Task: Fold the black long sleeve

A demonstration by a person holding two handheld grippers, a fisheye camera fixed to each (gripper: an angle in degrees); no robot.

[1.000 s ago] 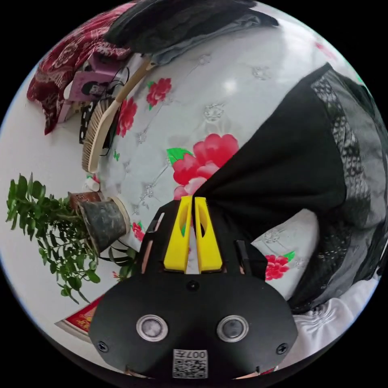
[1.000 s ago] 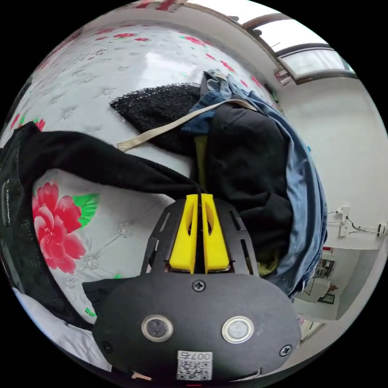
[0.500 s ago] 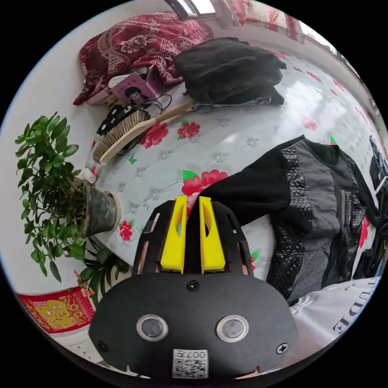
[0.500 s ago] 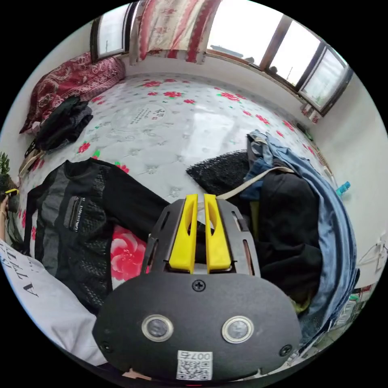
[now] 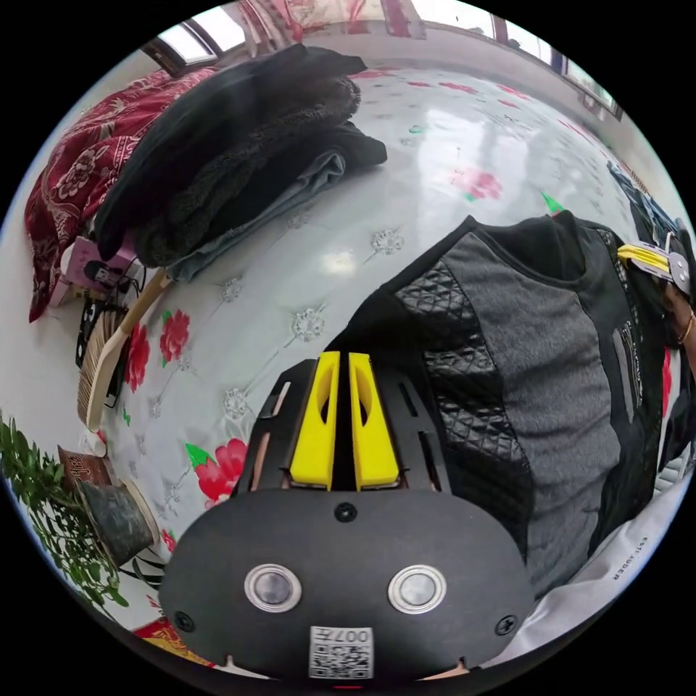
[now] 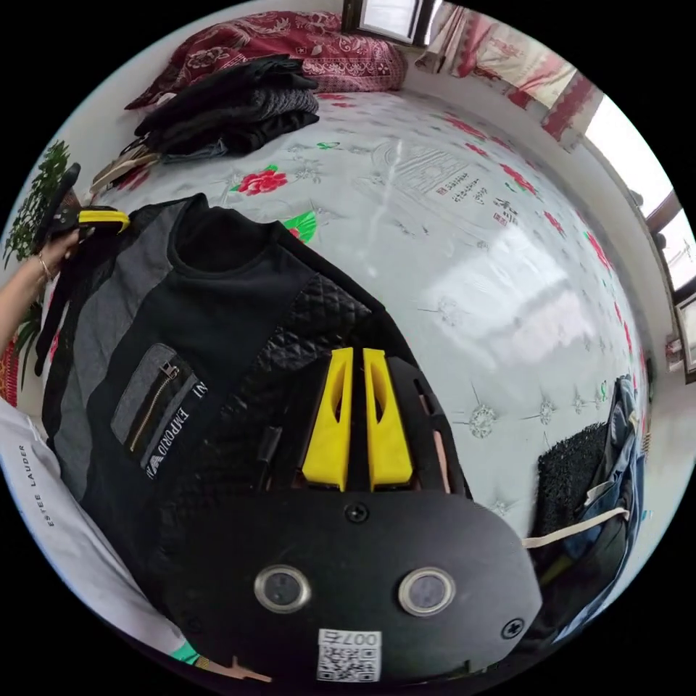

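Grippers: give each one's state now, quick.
Left gripper: shut on the black and grey long-sleeve top.
Right gripper: shut on the same top.

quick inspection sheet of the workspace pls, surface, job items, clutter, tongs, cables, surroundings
surface: glossy white bed cover with red flowers.
job's things: black long sleeve, front up, grey panels and quilted shoulders showing.
clutter: stack of dark folded clothes; long-handled brush; heap of denim and dark clothes at the bed edge.
grippers: left tongs and right tongs each have yellow jaws close together with black fabric between them, at the shirt's two shoulder edges.
cables: dark cord near the brush, unclear what it joins.
surroundings: red patterned bedding, potted plant, windows with curtains.
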